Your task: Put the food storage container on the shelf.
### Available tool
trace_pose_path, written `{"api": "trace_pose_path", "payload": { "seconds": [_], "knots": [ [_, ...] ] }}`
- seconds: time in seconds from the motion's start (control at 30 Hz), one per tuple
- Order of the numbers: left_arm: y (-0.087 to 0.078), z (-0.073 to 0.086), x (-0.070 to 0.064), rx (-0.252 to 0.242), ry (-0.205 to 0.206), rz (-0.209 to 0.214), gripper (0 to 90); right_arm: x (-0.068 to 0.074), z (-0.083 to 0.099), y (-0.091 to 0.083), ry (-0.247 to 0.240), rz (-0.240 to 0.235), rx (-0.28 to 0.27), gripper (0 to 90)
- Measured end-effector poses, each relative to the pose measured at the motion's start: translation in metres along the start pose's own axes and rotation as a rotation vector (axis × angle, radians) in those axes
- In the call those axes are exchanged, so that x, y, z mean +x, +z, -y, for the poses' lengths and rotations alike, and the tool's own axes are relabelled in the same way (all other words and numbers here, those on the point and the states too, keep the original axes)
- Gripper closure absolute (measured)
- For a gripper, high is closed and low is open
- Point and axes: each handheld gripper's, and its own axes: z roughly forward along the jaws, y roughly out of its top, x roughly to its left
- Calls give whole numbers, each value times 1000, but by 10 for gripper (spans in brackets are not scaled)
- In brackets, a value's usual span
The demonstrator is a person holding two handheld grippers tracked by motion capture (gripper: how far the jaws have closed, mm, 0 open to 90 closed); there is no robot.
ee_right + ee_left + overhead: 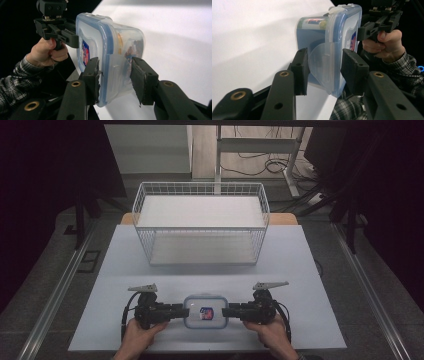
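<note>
While the left tongs (181, 310) straddle one latch flap of the plastic container (205, 311), jaws slightly apart, the right tongs (229, 311) straddle the opposite flap likewise. It lies near the tabletop's (300, 270) near edge. A wire basket (200, 222) stands toward the far edge, well apart.

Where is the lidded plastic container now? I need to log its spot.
In the high view, the container sits near the table's front edge, between the left tongs and right tongs, before the wire basket.
</note>
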Motion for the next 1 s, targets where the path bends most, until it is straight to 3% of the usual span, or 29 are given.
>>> {"api": "trace_pose_path", "payload": {
  "seconds": [0.4, 0.67, 1.0],
  "knots": [
    [-11, -49, -10, -37, 56, -55, 577, 4, -41, -10, -56, 5, -58, 591],
    [-22, -84, -16, -74, 80, -72, 576, 8, -80, -16, -83, -1, -85, 590],
    [-33, -126, -17, -111, 82, -75, 577, 13, -135, -23, -104, 16, -121, 587]
  ]
}}
